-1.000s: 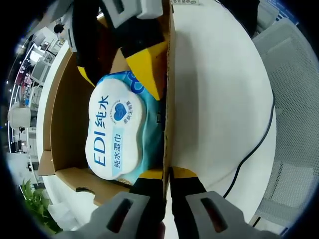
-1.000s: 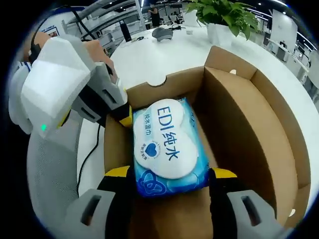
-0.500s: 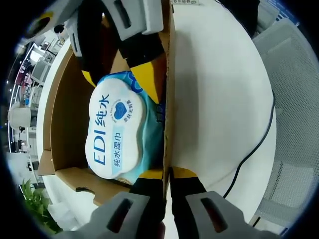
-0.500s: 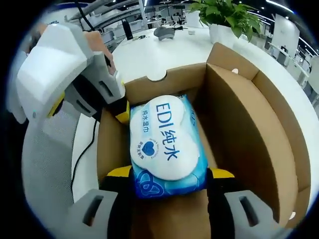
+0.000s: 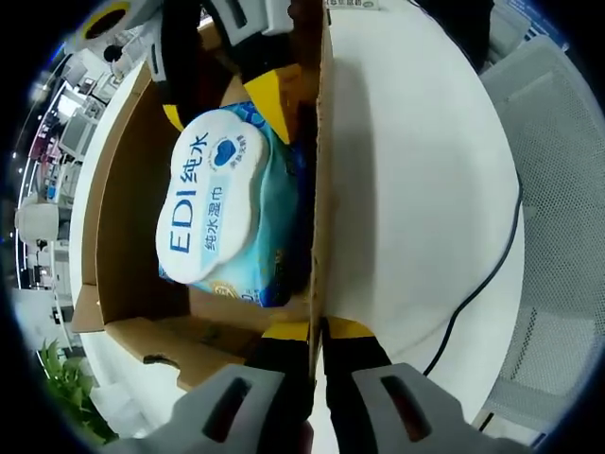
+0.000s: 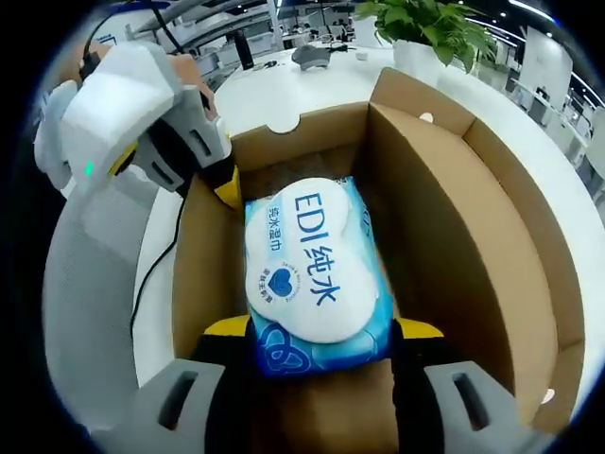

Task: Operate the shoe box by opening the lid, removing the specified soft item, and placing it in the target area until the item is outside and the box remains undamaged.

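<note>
Compared with a second ago, the blue soft pack of wet wipes with the white cloud-shaped lid is raised off the floor of the open brown cardboard shoe box, its far end tipped up so that bare cardboard is now exposed beneath it. The pack is carried by the right gripper, which is drawn back toward the box's near end, away from the box's side wall pinched by the left gripper.

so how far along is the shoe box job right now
Done: the shoe box stands open. In hand: the right gripper clamps the wet wipes pack, raised off the box floor, while the left gripper pinches the side wall. Left: carrying the pack out onto the white table.
</note>
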Motion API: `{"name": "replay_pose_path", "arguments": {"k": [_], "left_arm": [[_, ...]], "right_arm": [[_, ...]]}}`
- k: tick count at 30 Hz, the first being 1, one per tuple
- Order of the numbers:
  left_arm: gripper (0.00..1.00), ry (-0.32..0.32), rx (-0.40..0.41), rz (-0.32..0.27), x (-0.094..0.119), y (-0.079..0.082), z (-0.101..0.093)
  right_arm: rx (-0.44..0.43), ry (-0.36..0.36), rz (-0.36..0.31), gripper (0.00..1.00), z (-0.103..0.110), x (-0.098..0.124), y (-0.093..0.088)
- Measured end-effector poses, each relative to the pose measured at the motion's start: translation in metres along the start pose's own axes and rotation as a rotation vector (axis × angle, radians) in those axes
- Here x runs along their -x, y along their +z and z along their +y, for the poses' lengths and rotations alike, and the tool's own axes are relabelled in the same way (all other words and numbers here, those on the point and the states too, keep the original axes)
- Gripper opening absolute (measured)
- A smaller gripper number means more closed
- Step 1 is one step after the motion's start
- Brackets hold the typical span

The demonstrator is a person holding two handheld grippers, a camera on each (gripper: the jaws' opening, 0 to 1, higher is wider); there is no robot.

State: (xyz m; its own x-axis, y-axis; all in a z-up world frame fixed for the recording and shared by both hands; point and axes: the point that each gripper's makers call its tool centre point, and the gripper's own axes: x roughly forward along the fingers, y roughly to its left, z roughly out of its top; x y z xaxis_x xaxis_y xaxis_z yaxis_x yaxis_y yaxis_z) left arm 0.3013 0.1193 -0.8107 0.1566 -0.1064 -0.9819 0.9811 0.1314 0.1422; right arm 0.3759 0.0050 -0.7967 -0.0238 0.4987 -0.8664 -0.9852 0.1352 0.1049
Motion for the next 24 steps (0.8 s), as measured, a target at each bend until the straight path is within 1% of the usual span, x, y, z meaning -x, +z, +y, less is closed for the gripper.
{"name": "replay_pose_path", "arguments": {"k": [5, 9, 13, 16, 18, 19, 20, 21, 22, 23, 24], "left_arm": [[0.02, 0.000, 0.001, -0.002, 0.000, 0.000, 0.000], [0.02, 0.002, -0.004, 0.000, 0.000, -0.001, 0.001], [0.02, -0.017, 0.012, -0.004, 0.001, -0.001, 0.001], [0.02, -0.018, 0.013, -0.005, 0.001, -0.001, 0.001], [0.02, -0.020, 0.016, -0.029, 0.002, 0.001, 0.000], [0.03, -0.032, 0.030, -0.071, 0.002, 0.004, 0.000], [0.05, -0.048, 0.053, -0.093, 0.004, 0.006, -0.002], [0.08, -0.073, 0.106, -0.117, 0.005, 0.008, -0.005], [0.11, -0.099, 0.111, -0.144, 0.007, 0.011, -0.006], [0.12, -0.103, 0.103, -0.157, 0.008, 0.012, -0.006], [0.15, -0.112, 0.112, -0.186, 0.009, 0.014, -0.008]], "right_arm": [[-0.001, 0.006, 0.017, 0.56, -0.004, 0.007, -0.012], [0.002, 0.005, 0.022, 0.56, -0.003, 0.006, -0.010], [0.004, -0.004, 0.044, 0.57, -0.003, 0.005, -0.010], [0.014, -0.017, 0.046, 0.58, -0.002, 0.008, -0.009], [0.000, -0.033, 0.042, 0.59, -0.003, 0.009, -0.010], [-0.014, -0.045, 0.043, 0.59, -0.003, 0.011, -0.010], [0.001, -0.046, 0.035, 0.58, -0.001, 0.014, -0.010], [0.024, -0.051, 0.027, 0.57, -0.002, 0.017, -0.010], [0.039, -0.056, 0.026, 0.57, -0.002, 0.020, -0.010], [0.036, -0.058, 0.026, 0.57, -0.002, 0.022, -0.010], [0.031, -0.061, 0.024, 0.57, -0.003, 0.026, -0.010]]}}
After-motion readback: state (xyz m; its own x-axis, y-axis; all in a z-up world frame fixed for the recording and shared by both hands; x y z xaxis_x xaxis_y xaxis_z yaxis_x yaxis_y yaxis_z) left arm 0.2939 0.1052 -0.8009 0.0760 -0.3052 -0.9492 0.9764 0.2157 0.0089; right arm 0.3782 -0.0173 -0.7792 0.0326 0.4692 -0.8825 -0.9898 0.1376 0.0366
